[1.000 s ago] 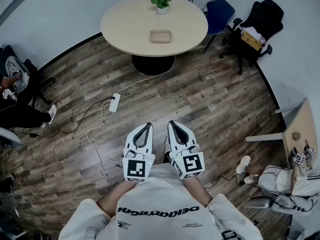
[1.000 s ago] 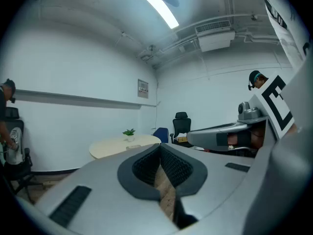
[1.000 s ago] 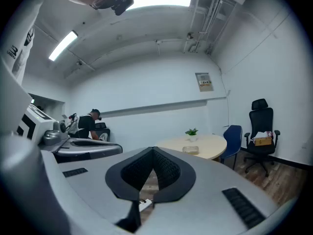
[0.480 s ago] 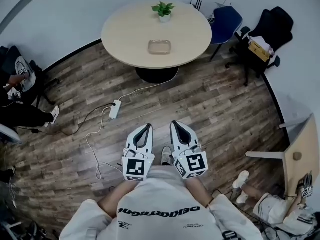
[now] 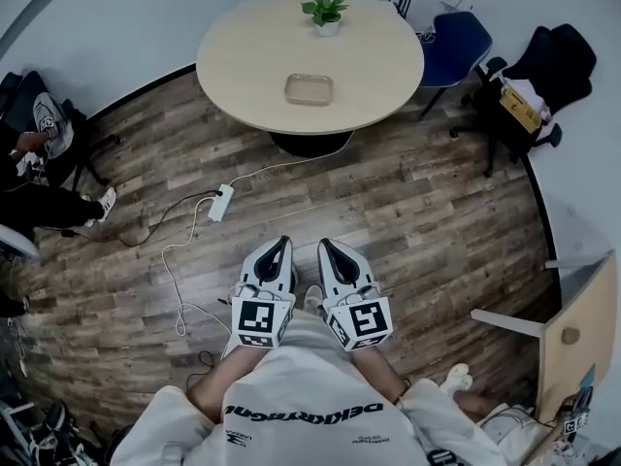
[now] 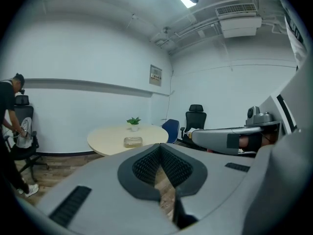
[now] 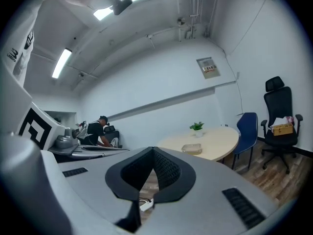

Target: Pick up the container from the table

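Two grippers held low and close in front of my torso, side by side, pointing about level toward the table (image 5: 233, 61): left gripper (image 5: 277, 247), right gripper (image 5: 331, 249), marker cubes nearest me. Both claws are pinched tight, tips meeting, nothing betw. them. One container (image 5: 309, 88), shallow and clear-ish, sits near the middle of the one round table, well apart from both grippers. One potted plant (image 5: 325, 13) at the table's far edge. Two chairs to the right: one blue chair (image 5: 456, 42), one black chair (image 5: 548, 66). One power strip (image 5: 220, 202) on the floor (image 5: 408, 192) betw. me and the table.
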Action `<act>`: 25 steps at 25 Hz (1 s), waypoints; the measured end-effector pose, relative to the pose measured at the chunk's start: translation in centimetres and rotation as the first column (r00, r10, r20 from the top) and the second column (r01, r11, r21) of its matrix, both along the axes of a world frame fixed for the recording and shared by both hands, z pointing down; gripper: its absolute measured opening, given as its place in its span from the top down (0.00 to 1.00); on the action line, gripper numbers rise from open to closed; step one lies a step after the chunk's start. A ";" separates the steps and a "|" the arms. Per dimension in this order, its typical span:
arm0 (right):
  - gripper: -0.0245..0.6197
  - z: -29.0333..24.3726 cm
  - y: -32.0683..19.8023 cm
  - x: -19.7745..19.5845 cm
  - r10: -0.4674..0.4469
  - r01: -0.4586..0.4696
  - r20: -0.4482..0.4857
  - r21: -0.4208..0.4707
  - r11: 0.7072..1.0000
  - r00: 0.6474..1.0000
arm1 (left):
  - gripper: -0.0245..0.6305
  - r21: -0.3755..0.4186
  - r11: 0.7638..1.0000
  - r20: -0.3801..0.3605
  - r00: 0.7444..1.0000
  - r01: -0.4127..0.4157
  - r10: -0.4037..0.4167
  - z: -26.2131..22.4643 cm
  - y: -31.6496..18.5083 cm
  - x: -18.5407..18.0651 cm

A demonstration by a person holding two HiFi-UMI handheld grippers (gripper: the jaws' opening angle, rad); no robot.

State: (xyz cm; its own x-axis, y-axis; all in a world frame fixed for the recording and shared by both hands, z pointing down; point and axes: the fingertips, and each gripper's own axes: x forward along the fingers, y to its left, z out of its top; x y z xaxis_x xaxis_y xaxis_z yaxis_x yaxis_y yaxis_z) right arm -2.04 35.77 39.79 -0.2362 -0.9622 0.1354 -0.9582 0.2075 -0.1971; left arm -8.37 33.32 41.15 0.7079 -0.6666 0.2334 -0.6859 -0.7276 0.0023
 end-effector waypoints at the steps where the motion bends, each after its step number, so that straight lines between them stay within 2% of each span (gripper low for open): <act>1: 0.91 0.3 -0.9 0.6 0.001 -0.001 0.005 -0.010 1.000 1.000 | 0.94 -0.008 1.000 0.001 1.000 0.000 0.000 0.2 -0.9 0.5; 7: 0.91 1.2 -7.1 5.1 0.014 -0.015 -0.024 -0.046 0.999 1.000 | 0.94 -0.061 0.998 -0.036 0.999 0.024 -0.027 1.7 -7.7 3.9; 16: 0.91 -0.2 -22.1 10.4 -0.022 0.016 -0.087 -0.077 0.997 0.996 | 0.94 -0.102 0.994 -0.119 0.991 0.043 -0.056 -0.4 -23.2 9.4; 25: 0.91 -0.3 -33.7 12.8 -0.038 0.029 -0.067 -0.130 0.991 0.997 | 0.94 -0.257 0.966 -0.146 0.987 0.034 -0.074 1.4 -34.9 11.4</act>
State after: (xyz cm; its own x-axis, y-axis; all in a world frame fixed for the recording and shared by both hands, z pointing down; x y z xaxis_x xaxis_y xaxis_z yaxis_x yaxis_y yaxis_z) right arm 10.76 2.06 39.52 -0.2537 -0.9275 0.2746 -0.9634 0.2167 -0.1579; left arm 3.06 -1.63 42.51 0.7129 -0.6379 0.2914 -0.7013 -0.6515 0.2895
